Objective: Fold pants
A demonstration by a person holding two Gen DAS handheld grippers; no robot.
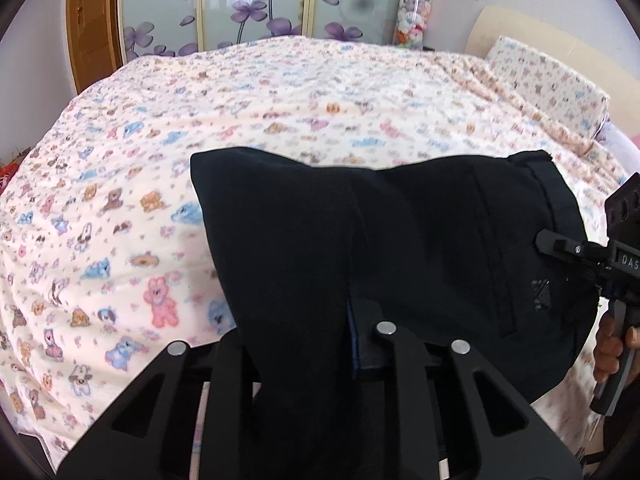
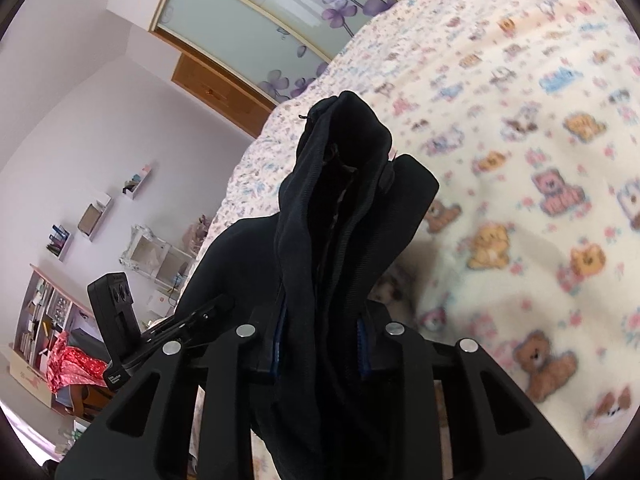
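Black pants (image 1: 400, 248) hang in the air above the bed, held by both grippers. My left gripper (image 1: 320, 344) is shut on a folded edge of the pants, which drape down between its fingers. My right gripper (image 1: 560, 252) shows at the right of the left wrist view, clamped on the pants' waistband side. In the right wrist view my right gripper (image 2: 320, 340) is shut on a bunched fold of the pants (image 2: 340, 208). The left gripper (image 2: 180, 324) shows there at lower left.
A bed with a cartoon-animal print cover (image 1: 200, 140) fills the space below and beyond. A pillow (image 1: 548, 76) lies at its right end. A wardrobe with purple flower doors (image 1: 260, 4) stands behind. Shelves and clutter (image 2: 60, 280) line the far wall.
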